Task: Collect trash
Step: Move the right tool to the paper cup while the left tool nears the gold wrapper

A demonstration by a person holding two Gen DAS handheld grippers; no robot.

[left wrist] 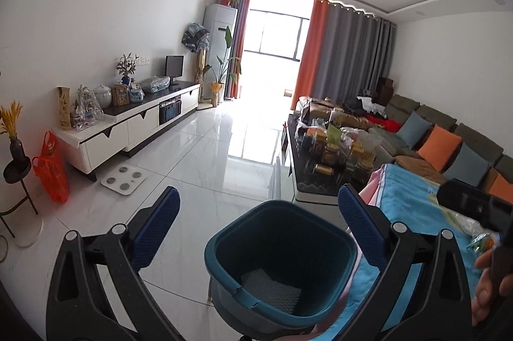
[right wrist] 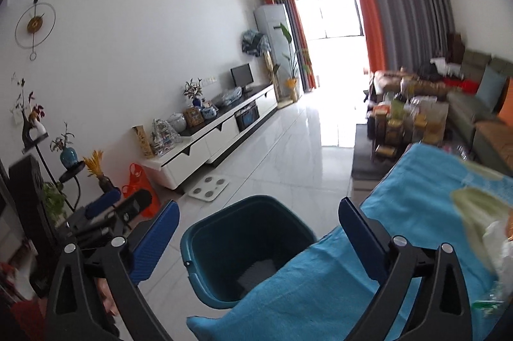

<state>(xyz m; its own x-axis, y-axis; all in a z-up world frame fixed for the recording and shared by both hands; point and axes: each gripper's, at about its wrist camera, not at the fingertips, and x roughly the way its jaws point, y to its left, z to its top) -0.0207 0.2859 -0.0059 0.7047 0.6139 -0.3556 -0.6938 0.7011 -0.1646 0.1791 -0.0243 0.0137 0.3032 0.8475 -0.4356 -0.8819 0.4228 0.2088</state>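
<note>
Tongs, left [left wrist: 259, 228] and right [right wrist: 258, 237], are spread wide with nothing gripped, poised over the bin [left wrist: 282, 264], probably for dropping. Trash [left wrist: 481, 240] is left on the blue-covered worktop [right wrist: 416, 212] beside it.

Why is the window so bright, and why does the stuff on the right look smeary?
Left wrist view: daylight blows out the window and glares off the floor tiles. Right wrist view: the blue cloth and coffee table clutter are motion-blurred; fisheye bends walls.
</note>
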